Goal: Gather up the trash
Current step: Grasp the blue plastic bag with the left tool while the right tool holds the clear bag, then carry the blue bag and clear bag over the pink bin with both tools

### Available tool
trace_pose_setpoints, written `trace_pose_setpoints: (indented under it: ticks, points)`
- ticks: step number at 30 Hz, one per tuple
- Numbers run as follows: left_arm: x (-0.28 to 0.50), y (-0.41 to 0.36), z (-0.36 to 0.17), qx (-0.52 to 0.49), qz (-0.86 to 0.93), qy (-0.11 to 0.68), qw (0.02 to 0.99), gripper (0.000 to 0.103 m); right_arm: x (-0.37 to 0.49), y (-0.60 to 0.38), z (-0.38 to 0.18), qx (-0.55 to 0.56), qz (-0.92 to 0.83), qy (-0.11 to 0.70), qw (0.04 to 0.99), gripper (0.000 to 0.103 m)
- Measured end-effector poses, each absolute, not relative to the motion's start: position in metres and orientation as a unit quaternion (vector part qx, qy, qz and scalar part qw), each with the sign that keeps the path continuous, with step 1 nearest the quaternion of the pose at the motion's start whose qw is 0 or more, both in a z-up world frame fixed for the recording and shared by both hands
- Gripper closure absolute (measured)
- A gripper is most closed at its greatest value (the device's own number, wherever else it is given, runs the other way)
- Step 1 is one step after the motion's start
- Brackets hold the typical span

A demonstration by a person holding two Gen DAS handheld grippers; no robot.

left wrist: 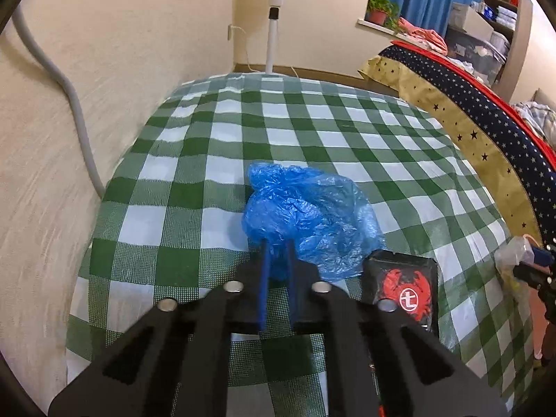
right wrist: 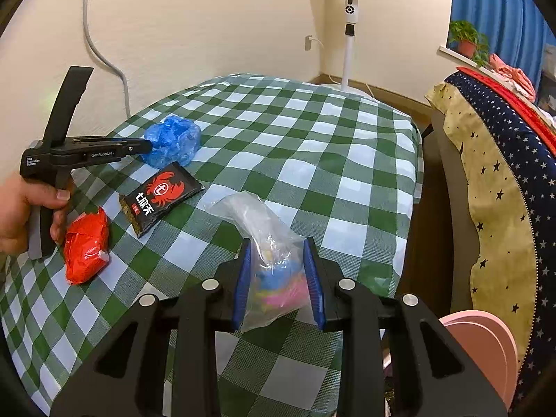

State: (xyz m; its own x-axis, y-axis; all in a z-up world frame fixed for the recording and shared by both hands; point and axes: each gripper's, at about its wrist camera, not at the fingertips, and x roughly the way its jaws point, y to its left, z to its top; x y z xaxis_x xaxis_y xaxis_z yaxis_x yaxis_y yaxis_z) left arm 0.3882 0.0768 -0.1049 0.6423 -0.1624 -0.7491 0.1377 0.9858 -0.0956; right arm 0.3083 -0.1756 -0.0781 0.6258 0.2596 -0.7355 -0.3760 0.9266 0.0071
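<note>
A crumpled blue plastic bag (left wrist: 312, 212) lies on the checked table, and my left gripper (left wrist: 278, 243) is shut on its near edge. From the right wrist view, the left gripper (right wrist: 150, 146) meets the blue bag (right wrist: 175, 137) at far left, held by a hand (right wrist: 21, 208). My right gripper (right wrist: 278, 245) is shut on a clear plastic bag (right wrist: 264, 229) with colourful bits inside, lifted just over the table. A black snack packet (right wrist: 161, 196) with a red crab lies flat by the blue bag. Nearer lies a crumpled red wrapper (right wrist: 87, 246).
The green-and-white checked tablecloth (right wrist: 312, 160) covers the table. A standing fan (right wrist: 349, 34) is behind it by the wall. A starred bed cover (right wrist: 493, 180) runs along the right. A pink round container (right wrist: 483, 344) sits low beside the table's right edge.
</note>
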Motion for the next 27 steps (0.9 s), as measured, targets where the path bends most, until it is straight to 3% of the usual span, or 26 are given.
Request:
trace_pose_setpoints:
  ticks: [27]
  points:
    - [0.322,0.059,-0.004,-0.004,-0.102,0.31,0.945,0.101,0.263,-0.224,0.013,-0.041,0.099,0.325,0.939,0.073]
